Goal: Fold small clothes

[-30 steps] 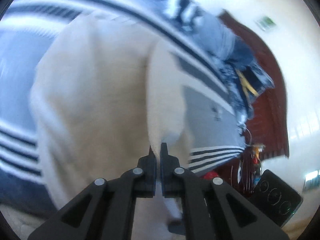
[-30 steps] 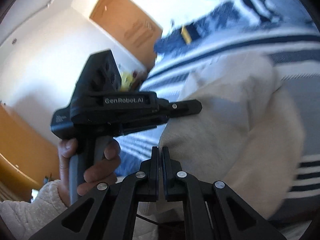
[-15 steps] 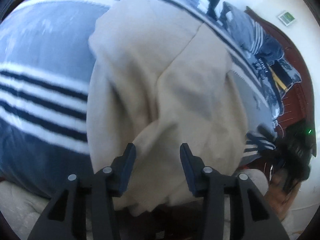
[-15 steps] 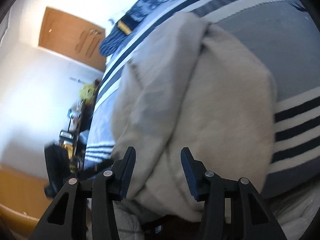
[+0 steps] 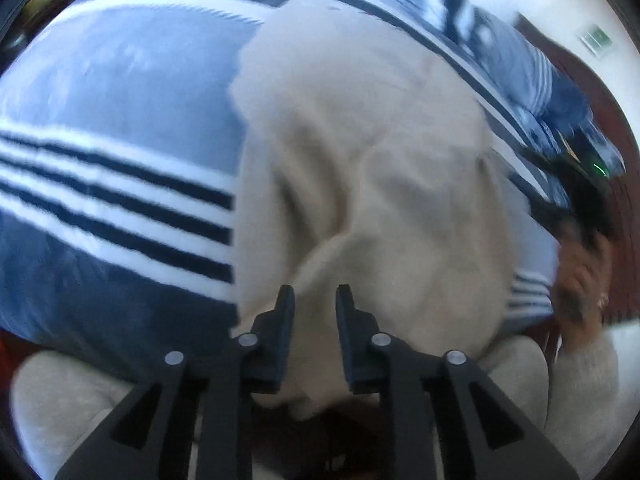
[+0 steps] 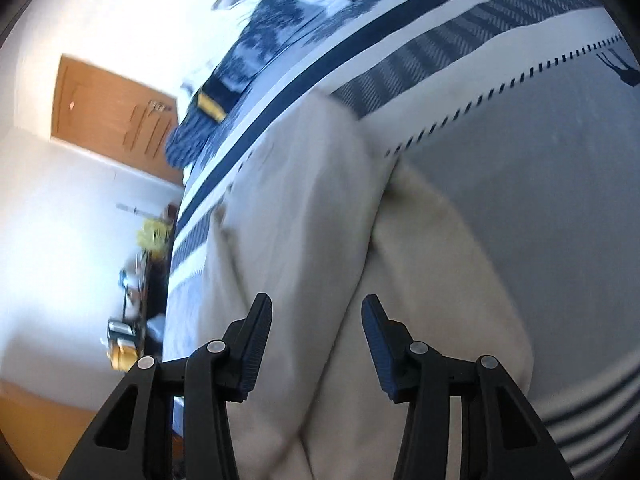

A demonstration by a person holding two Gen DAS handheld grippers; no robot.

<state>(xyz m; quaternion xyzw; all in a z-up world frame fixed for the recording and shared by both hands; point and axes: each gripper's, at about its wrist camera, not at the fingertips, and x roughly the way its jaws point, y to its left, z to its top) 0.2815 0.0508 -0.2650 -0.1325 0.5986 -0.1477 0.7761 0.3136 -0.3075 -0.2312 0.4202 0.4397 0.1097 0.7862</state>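
A cream garment (image 5: pixel 360 152) lies folded over on a bed with a blue-and-white striped cover (image 5: pixel 112 184). My left gripper (image 5: pixel 314 300) is open with a narrow gap, over the garment's near edge; cloth shows between the fingers but is not pinched. The garment also fills the right wrist view (image 6: pixel 320 240), with one layer folded over another. My right gripper (image 6: pixel 316 312) is wide open above its near part and holds nothing. The other gripper and the hand (image 5: pixel 580 276) on it show blurred at the right of the left wrist view.
Dark patterned bedding (image 6: pixel 280 40) is heaped at the far end of the bed. A wooden door (image 6: pixel 112 108) and a cluttered stand (image 6: pixel 136 304) are to the left in the right wrist view. A dark wooden headboard (image 5: pixel 624 160) is at the right.
Both grippers were shut on the garment a second ago and have let go. The garment now lies on the bed. The left fingers have narrowed slightly; the right stay wide.
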